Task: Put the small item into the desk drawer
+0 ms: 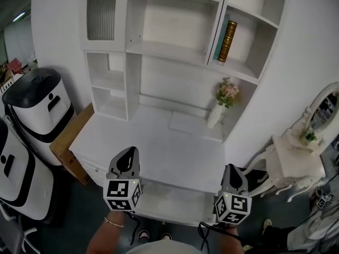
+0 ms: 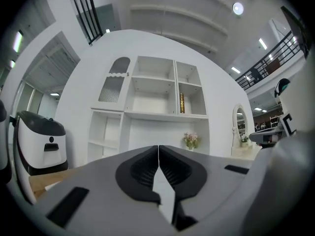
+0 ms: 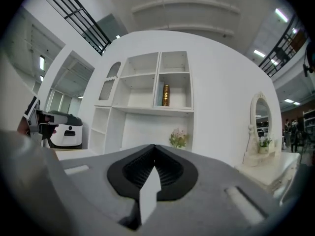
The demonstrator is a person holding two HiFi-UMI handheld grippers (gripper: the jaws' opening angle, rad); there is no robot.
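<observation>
You've got both at the front edge of the table, pointing level at the shelf unit, nothing carried. The left hand-held gripper has its jaws pressed together w/ nothing between them; the right hand-held gripper is the same, pads closed on air. As for the small item, I can't find it in any view. The tabletop shows only a vase w/ flowers at the back right and a flat white sheet beside it, plus a book up on a shelf. The white strip under the table's front edge, btw your two hands, may be the drawer; open or shut, can't tell. My read: you're not mid-carry, so this is either the very start or after the drop-off. If it's the start, everything's left: find the item, open the drawer, put it in, shut.
</observation>
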